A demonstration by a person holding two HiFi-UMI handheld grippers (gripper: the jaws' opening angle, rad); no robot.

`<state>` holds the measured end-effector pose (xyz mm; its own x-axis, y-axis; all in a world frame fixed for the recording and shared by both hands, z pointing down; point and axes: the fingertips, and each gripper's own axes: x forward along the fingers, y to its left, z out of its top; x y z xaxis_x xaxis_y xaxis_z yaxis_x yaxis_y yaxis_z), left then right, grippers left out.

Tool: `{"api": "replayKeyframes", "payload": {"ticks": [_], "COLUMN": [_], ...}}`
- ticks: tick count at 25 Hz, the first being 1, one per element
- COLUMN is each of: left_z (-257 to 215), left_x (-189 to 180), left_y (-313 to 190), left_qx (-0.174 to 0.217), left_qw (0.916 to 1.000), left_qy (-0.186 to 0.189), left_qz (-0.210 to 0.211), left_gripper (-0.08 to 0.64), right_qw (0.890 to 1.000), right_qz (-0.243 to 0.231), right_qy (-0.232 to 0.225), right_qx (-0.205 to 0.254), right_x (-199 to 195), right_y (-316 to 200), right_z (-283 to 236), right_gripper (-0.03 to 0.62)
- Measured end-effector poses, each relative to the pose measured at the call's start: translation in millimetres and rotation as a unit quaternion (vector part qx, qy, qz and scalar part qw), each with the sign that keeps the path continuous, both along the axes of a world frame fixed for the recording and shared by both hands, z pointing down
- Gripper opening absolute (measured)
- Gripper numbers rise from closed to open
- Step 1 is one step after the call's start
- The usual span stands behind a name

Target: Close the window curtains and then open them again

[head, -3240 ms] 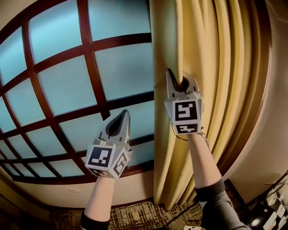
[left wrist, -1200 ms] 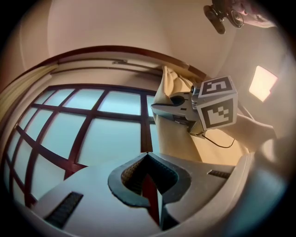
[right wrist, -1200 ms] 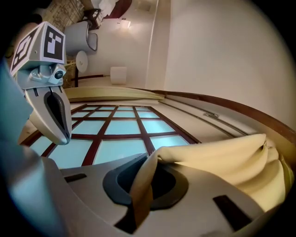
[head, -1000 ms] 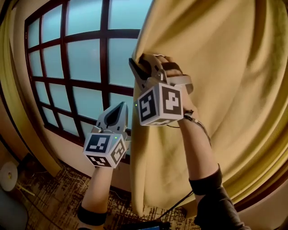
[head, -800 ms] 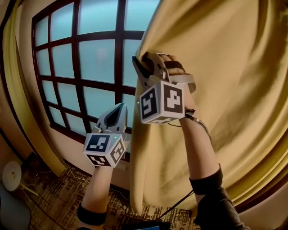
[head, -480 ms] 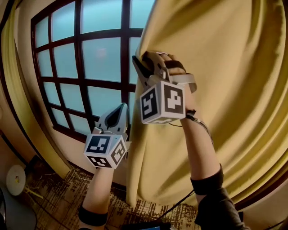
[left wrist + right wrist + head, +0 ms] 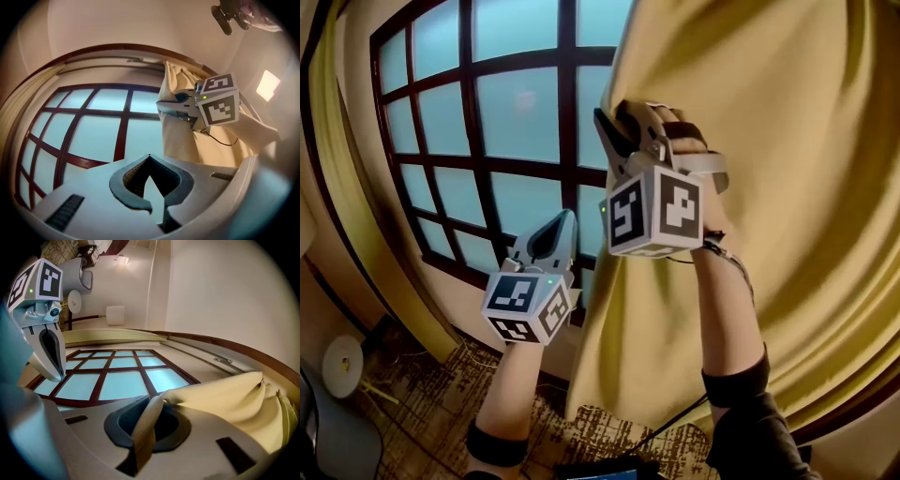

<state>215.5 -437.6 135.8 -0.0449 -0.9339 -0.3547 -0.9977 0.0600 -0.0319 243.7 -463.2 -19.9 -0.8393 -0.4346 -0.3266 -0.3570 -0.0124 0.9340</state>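
Right gripper (image 7: 609, 136): pinched shut on the leading edge of the right curtain (image 7: 787, 187). Fold of cloth straight through the jaw cutout in the right gripper view, pads tight on it. Raised in front of the window, pointing slightly upward.

Left gripper (image 7: 563, 225): jaws fully together, nothing between them, only glass showing through the cutout. Lower than the right one and to its left, just beside the cloth edge, in front of the panes.

Largest down:

- Window (image 7: 525, 103): dark red-brown grid frame, pale blue frosted panes. Left part uncovered, right part behind cloth.
- Right curtain: mustard yellow, spread over the right half of the head view, deep folds toward the far right, hem down near the floor.
- Left curtain (image 7: 323, 159): gathered into a narrow strip at the far left, well apart from the right one.
- Carpet (image 7: 422, 403): brown, mottled pattern.
- Forearms bare; dark sleeve (image 7: 750, 422) on the right arm, dark cuff (image 7: 492, 445) on the left.
- White disc (image 7: 342, 366) on the floor at lower left, near the foot of the left curtain. Kind not identifiable.
- Thin dark cable (image 7: 675, 427) below the right sleeve, slanting down across the carpet.
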Motion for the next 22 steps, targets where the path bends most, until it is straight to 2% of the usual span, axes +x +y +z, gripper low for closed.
{"api": "replayKeyframes", "payload": {"ticks": [5,10,17,22], "left_z": [1.9,10.1,17.8,23.1], "left_x": [-4.2,-8.8,-35.9,-74.1], "left_y": [-4.4,-6.3,-0.3,2.1], "left_qx": [0.007,0.003,0.005,0.003], "left_qw": [0.9997,0.9997,0.9997,0.9998], "left_qy": [0.021,0.019,0.022,0.021], "left_qz": [-0.007,-0.017,-0.008,0.007], "left_gripper": [0.0,0.0,0.0,0.0], "right_qw": [1.0,1.0,0.999,0.999], "right_qz": [-0.007,-0.018,-0.02,0.003], "right_qy": [-0.003,-0.019,-0.031,-0.035], "right_qx": [0.006,0.014,0.026,0.036], "right_x": [7.7,7.3,-13.0,-47.6], "right_y": [-8.1,-4.0,11.8,13.8], "right_z": [1.5,-2.6,-7.5,-15.6], "right_gripper": [0.029,0.032,0.032,0.031]}}
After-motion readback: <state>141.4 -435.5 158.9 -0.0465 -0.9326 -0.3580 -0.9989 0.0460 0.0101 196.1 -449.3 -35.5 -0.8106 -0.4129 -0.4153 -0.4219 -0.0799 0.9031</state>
